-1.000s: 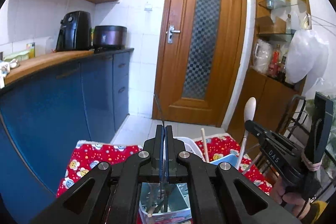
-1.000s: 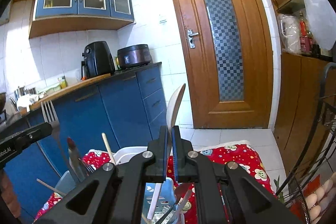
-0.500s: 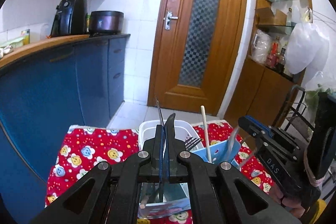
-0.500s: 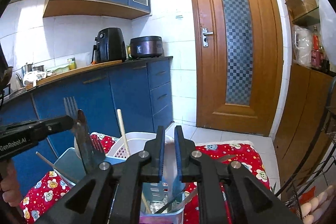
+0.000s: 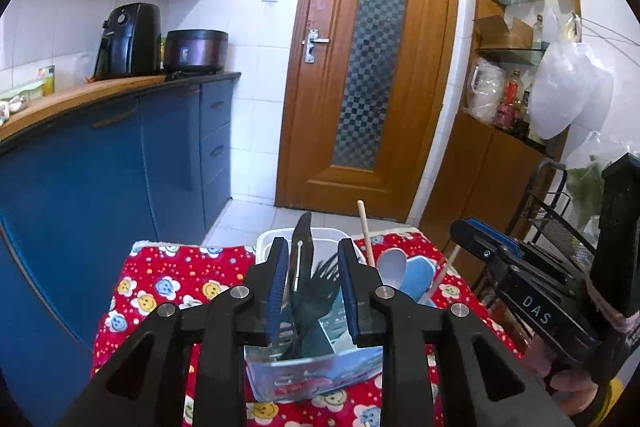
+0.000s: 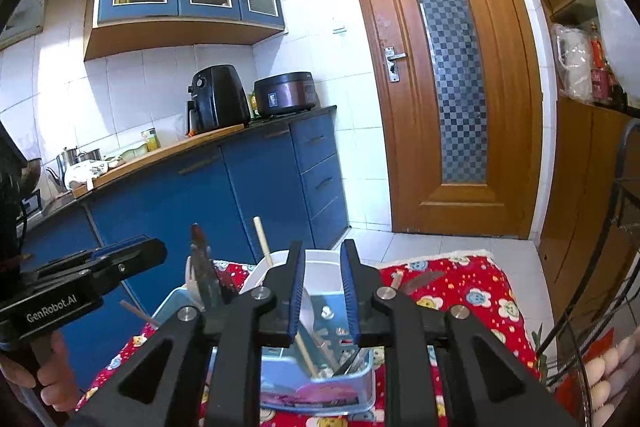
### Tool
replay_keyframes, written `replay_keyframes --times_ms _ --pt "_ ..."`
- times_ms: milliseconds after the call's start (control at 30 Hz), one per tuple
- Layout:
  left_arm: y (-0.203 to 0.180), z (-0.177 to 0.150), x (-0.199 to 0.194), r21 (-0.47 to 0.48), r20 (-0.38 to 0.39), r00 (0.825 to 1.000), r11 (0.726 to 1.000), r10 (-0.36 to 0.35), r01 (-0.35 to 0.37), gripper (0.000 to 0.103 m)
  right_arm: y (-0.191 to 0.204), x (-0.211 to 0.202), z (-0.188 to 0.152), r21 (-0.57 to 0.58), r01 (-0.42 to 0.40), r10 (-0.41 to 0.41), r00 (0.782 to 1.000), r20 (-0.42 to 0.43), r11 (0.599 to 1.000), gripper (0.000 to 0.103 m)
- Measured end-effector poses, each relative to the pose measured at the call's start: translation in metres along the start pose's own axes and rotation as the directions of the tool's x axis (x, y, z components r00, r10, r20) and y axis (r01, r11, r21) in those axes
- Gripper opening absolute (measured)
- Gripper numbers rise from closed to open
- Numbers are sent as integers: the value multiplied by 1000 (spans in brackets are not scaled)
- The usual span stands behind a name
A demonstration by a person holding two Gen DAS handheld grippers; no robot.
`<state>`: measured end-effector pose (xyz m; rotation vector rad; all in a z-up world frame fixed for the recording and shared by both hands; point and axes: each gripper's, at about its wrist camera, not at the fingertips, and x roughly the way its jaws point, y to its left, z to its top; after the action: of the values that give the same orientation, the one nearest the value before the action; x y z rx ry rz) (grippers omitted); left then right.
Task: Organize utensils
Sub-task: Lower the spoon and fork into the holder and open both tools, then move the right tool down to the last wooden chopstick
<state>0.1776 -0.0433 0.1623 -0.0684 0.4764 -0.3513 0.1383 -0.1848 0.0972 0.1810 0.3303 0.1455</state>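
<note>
My left gripper (image 5: 313, 287) is open and empty just above a clear plastic utensil box (image 5: 312, 373) on the red patterned cloth. A dark knife (image 5: 303, 251) and a fork (image 5: 326, 269) stand in that box between the jaws. My right gripper (image 6: 322, 291) is open and empty above another clear utensil box (image 6: 320, 391). A white spoon (image 6: 306, 307) and chopsticks (image 6: 306, 351) lie in it. The right gripper shows at the right of the left wrist view (image 5: 464, 227). The left gripper shows at the left of the right wrist view (image 6: 158, 251).
A white basin (image 6: 324, 261) stands behind the boxes. A wooden chopstick (image 5: 365, 233), a white spoon (image 5: 392, 267) and a blue holder (image 5: 418, 277) stand to the right. Blue cabinets (image 5: 100, 179) run along the left, a wire rack (image 5: 548, 215) stands at the right.
Both grippers have opened. The left let go of the knife and fork into its box. The right let go of the white spoon into its box.
</note>
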Motion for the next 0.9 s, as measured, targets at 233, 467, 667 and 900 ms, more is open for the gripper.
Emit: replay_keyframes --times_ms 233,467,667,900 --pt "-2 -8 -24 -5 0 1000 1000 -5 5 26 7 -18 -13 24 -18 19 998 -59 1000 21" --pt "-2 -26 -42 -21 -24 1000 1000 -1 1 27 11 -32 -39 76 -49 61 985 -164 996 21" --pt "0 -47 -51 -34 -65 998 999 12 -15 27 17 -42 -61 80 -42 59 972 -226 996 21" --pt "6 -73 -58 -58 -122 992 998 15 -22 27 18 -47 -90 128 -31 67 954 -292 991 22"
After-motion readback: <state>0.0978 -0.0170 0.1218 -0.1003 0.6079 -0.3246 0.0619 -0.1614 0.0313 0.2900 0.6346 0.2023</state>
